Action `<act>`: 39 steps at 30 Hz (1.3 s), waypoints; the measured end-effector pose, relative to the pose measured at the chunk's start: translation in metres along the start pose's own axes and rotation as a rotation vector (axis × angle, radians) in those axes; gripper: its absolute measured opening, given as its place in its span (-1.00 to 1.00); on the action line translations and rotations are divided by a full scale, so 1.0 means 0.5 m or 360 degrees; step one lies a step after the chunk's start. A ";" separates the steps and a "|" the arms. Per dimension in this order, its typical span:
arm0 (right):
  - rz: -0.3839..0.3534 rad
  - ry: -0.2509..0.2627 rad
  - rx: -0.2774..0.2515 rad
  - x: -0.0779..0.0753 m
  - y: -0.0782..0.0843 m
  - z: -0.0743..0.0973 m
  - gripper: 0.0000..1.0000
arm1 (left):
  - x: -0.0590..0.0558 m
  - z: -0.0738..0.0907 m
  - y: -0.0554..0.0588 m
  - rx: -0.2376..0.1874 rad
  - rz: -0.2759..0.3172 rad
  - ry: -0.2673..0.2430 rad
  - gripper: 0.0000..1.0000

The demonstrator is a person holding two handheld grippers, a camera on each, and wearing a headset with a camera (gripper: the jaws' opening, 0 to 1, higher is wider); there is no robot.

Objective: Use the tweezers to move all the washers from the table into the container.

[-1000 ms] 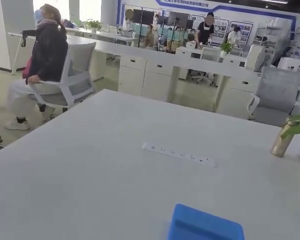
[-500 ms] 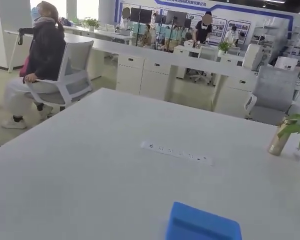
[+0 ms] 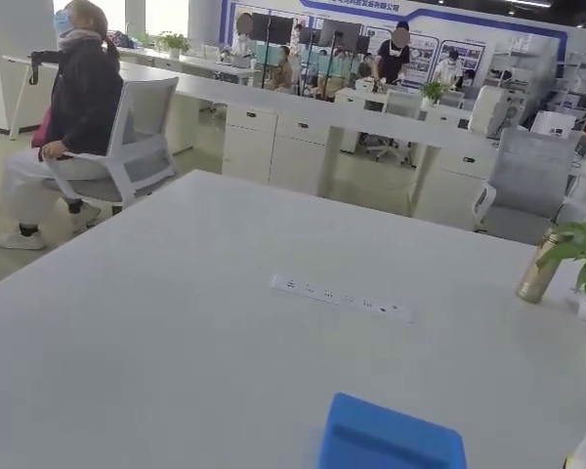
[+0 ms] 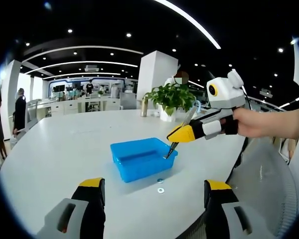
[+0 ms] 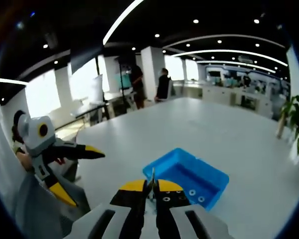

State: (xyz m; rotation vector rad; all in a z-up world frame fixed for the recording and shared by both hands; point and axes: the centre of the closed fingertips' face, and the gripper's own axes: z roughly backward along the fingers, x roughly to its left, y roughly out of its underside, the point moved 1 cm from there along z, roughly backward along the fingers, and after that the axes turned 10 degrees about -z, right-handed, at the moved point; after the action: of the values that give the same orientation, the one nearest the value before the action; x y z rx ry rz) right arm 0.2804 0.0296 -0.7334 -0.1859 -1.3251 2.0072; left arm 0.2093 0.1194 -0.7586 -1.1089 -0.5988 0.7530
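Open-plan office, ceiling spots, white desks running far back. Work surface is a broad, smooth white table (image 3: 156,332), matte, with a rounded edge in the left gripper view. A flat white power strip (image 3: 342,298) lies mid-table. At the far right stand a slim metallic bottle (image 3: 538,275) and a leafy potted plant (image 3: 578,249). A person sits on a white mesh-backed chair (image 3: 137,147) at far left.

The container (image 3: 396,440) is a shallow rectangular tray of glossy blue plastic with low walls, at the near edge of my head view.

The left gripper (image 4: 154,201) has its yellow-tipped black jaws spread wide with nothing between them. It looks across the table at the tray.

The right gripper (image 4: 178,134) comes in from the right, hand behind it. Its jaws are pinched together on the tweezers (image 4: 171,149), thin bright metal. The tweezer tips are down at the tray's near right corner; I cannot tell whether they touch it.

Washers are small flat metal rings. Two washers (image 4: 161,190) lie on the table just beside the tray's near wall. At least two more washers (image 5: 192,192) rest on the blue floor inside the tray in the right gripper view.
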 end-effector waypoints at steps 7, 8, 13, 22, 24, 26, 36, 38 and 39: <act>-0.0045 0.0011 -0.0106 -0.033 -0.062 0.017 -0.94 | 0.000 0.000 0.000 -0.0002 -0.0002 -0.0001 0.65; -0.0074 0.0018 -0.0123 -0.043 -0.071 0.018 -0.94 | 0.000 0.000 0.000 -0.0003 0.0000 -0.0002 0.65; -0.0157 0.0043 -0.0153 -0.077 -0.092 0.016 -0.94 | -0.002 0.000 0.001 0.0007 -0.0006 0.0005 0.65; -0.0264 0.0067 0.0004 -0.115 -0.078 -0.040 -0.94 | -0.002 0.001 0.005 0.0026 -0.0008 0.0005 0.62; -0.0262 0.0078 0.0041 -0.119 -0.076 -0.053 -0.94 | -0.001 0.002 0.005 0.0028 -0.0009 0.0001 0.62; -0.0249 0.0076 0.0074 -0.120 -0.074 -0.060 -0.94 | -0.001 0.002 0.005 0.0028 -0.0009 0.0002 0.62; -0.0278 0.0045 0.0365 -0.136 -0.022 -0.100 -0.94 | -0.003 0.001 0.010 0.0049 -0.0010 0.0010 0.60; -0.0266 0.0024 0.0381 -0.138 -0.017 -0.102 -0.93 | -0.002 0.001 0.011 0.0055 -0.0013 0.0009 0.60; -0.0267 0.0026 0.0383 -0.138 -0.016 -0.103 -0.93 | -0.003 0.001 0.012 0.0060 -0.0013 0.0012 0.60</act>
State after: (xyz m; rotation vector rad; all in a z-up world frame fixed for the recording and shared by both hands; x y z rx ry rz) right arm 0.3596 0.0263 -0.7678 0.0199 -1.0413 1.9959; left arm 0.2066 0.1201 -0.7639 -1.0738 -0.5799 0.7501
